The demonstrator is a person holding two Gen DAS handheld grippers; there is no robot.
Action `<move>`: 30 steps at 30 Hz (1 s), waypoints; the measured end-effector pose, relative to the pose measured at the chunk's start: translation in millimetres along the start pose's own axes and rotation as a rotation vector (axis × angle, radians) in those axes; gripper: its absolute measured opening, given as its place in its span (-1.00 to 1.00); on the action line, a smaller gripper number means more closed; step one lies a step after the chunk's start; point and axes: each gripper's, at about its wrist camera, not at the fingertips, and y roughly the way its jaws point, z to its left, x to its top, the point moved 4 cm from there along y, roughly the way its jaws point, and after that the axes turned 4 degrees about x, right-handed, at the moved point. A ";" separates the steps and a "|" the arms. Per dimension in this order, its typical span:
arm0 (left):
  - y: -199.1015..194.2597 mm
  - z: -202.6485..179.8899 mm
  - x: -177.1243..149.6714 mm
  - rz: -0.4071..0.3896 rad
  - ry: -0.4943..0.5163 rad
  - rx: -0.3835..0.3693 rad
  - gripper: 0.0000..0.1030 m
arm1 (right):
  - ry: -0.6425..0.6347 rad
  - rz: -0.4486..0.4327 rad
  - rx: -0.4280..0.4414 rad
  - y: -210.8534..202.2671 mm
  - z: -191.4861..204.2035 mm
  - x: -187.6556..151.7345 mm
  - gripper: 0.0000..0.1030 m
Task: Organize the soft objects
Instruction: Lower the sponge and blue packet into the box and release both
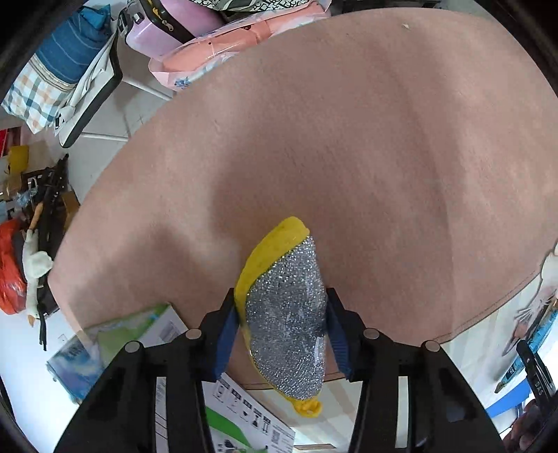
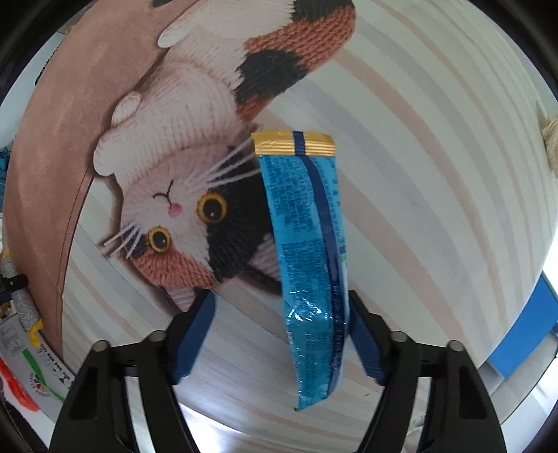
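My left gripper (image 1: pixel 282 306) is shut on a yellow sponge with a silver glitter scouring face (image 1: pixel 286 313), held above a plain pink mat (image 1: pixel 348 139). In the right wrist view, a blue foil packet with a gold top seal (image 2: pixel 310 244) lies against the right finger (image 2: pixel 366 334) of my right gripper (image 2: pixel 279 313). The left finger (image 2: pixel 195 334) stands well apart from the packet, so the jaws look open. The packet hangs above a striped mat printed with a knitted calico cat (image 2: pixel 195 195).
Left of the pink mat lie cardboard boxes (image 1: pixel 115 341), a pink suitcase (image 1: pixel 157 28), a blue checked bag (image 1: pixel 52 69), a red bag (image 1: pixel 10 268) and a plush goose (image 1: pixel 33 265). A blue box (image 2: pixel 523 334) sits at the striped mat's right edge.
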 end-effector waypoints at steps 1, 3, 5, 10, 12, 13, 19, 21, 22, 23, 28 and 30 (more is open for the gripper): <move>-0.2 -1.2 -3.0 -0.007 -0.003 -0.002 -0.16 | -0.007 -0.011 -0.007 -0.7 -0.3 -0.2 0.20; -0.8 -4.1 -8.2 -0.014 -0.006 -0.017 -0.18 | -0.026 -0.046 -0.014 -6.0 -1.5 -3.1 -0.63; -2.1 -8.0 -15.5 -0.016 -0.008 -0.048 -0.18 | -0.038 -0.052 -0.019 -7.7 2.2 -5.3 -0.67; -27.7 -16.8 -40.6 -0.084 -0.005 -0.115 -0.19 | -0.089 -0.060 0.009 -10.3 13.3 -20.4 -0.74; -45.3 -16.7 -56.4 -0.126 -0.006 -0.162 -0.19 | -0.126 -0.069 0.035 -17.6 25.1 -33.2 -0.75; -53.7 -16.2 -64.9 -0.145 -0.009 -0.183 -0.19 | -0.151 -0.076 0.048 -22.5 32.6 -38.5 -0.75; -100.9 4.2 -140.5 -0.277 -0.058 -0.328 -0.19 | -0.351 -0.117 0.152 -71.0 106.4 -103.0 -0.75; -111.0 20.6 -169.5 -0.313 -0.091 -0.368 -0.19 | -0.424 -0.121 0.191 -86.9 137.5 -120.4 -0.75; -114.8 33.0 -178.3 -0.330 -0.110 -0.378 -0.19 | -0.460 -0.123 0.207 -94.8 151.2 -131.6 -0.75; -119.9 47.2 -192.5 -0.352 -0.126 -0.384 -0.19 | -0.508 -0.127 0.225 -104.5 169.0 -146.5 -0.75; -122.6 126.3 -232.8 -0.391 -0.231 -0.387 -0.19 | -0.676 -0.151 0.266 -159.3 236.4 -181.8 -0.75; -115.0 167.7 -245.3 -0.394 -0.294 -0.365 -0.19 | -0.735 -0.159 0.272 -171.3 268.7 -201.8 -0.75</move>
